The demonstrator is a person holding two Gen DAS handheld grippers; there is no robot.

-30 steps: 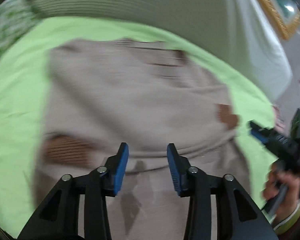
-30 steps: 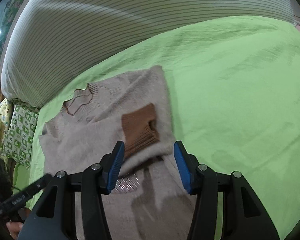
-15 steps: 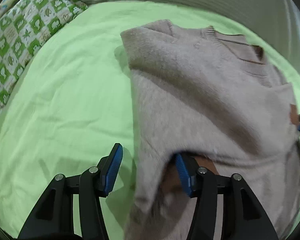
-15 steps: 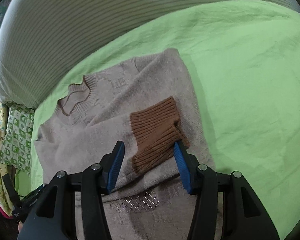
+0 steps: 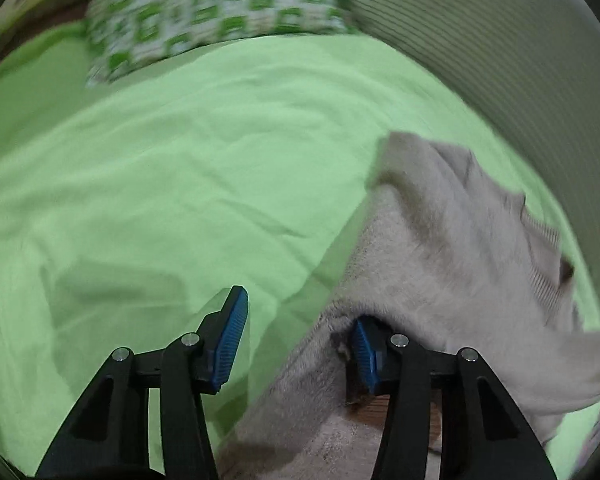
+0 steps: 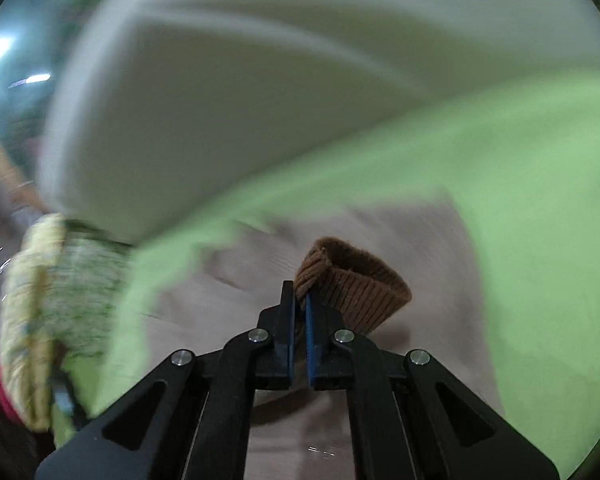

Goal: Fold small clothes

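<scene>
A beige knit sweater (image 5: 440, 248) with brown ribbed cuffs lies on a green bedsheet (image 5: 160, 180). In the left wrist view my left gripper (image 5: 300, 308) is at the sweater's left edge, its jaws closing. One finger (image 5: 366, 356) is tucked under the folded sleeve, the other is over bare sheet, and the pads are not pressing on the cloth. A bit of brown cuff (image 5: 380, 404) shows beneath. In the blurred right wrist view my right gripper (image 6: 299, 294) is shut on the other brown cuff (image 6: 356, 288), held up above the sweater body (image 6: 420, 232).
A green-and-white patterned pillow (image 5: 204, 12) lies at the head of the bed, also seen as the pillow (image 6: 60, 300) at the left of the right wrist view. A striped cushioned backing (image 5: 480, 40) runs along the far side. The green sheet (image 6: 540, 200) stretches off to the right.
My right gripper has shut on the brown cuff and lifted it off the sweater. My left gripper has slid to the sweater's left edge, its right finger going under the folded sleeve.
</scene>
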